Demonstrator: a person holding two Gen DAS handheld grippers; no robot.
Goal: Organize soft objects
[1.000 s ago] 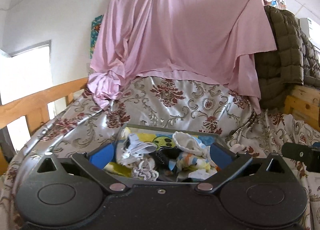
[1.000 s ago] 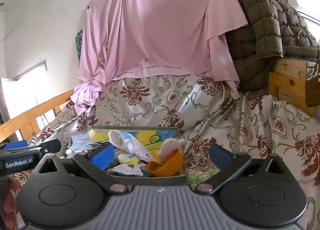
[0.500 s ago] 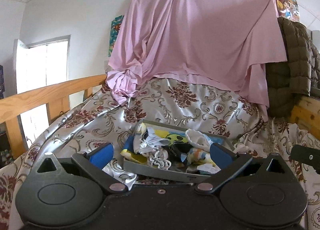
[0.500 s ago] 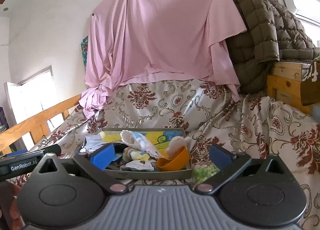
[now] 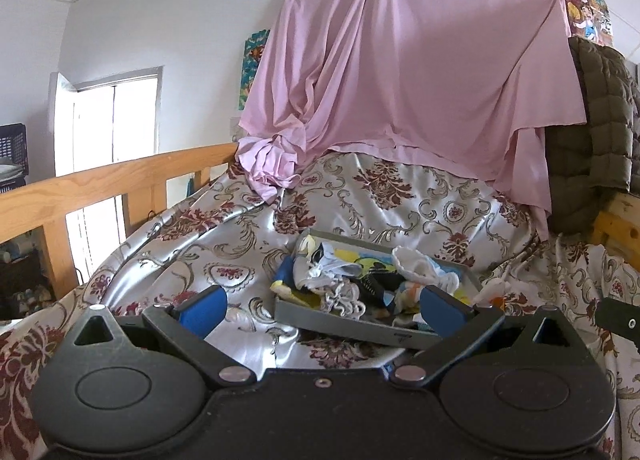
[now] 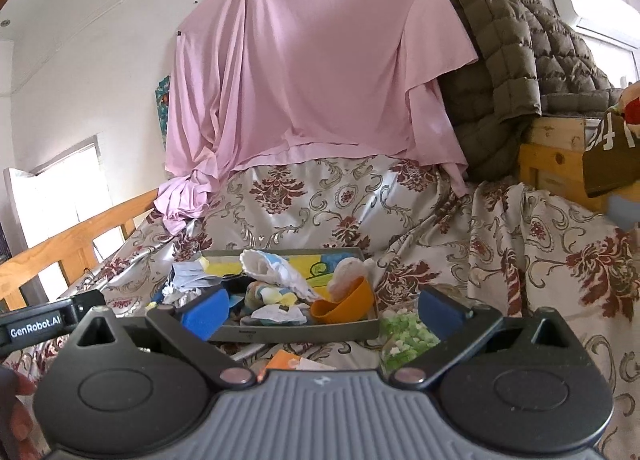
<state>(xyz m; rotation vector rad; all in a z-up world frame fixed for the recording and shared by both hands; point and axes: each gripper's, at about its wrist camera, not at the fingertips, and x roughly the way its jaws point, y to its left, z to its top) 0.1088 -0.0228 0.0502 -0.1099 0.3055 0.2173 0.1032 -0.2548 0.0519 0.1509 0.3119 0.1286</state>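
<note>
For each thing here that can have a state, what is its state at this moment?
Left gripper: open, holding nothing.
Right gripper: open, holding nothing.
Grey tray: on the bedspread, filled with jumbled soft items.
Orange bowl: tilted inside the tray.
Pink sheet: hung on the wall.
Jacket: draped over wood.

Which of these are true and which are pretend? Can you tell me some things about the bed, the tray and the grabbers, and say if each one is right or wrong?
1. The grey tray sits on the flowery bedspread. True.
2. The orange bowl is outside the tray. False: it lies inside, at the tray's right end.
3. The right gripper is open and holds nothing. True.
4. The left gripper is squeezing a sock. False: it is open and empty.
5. The sheet hanging on the wall is pink. True.
</note>
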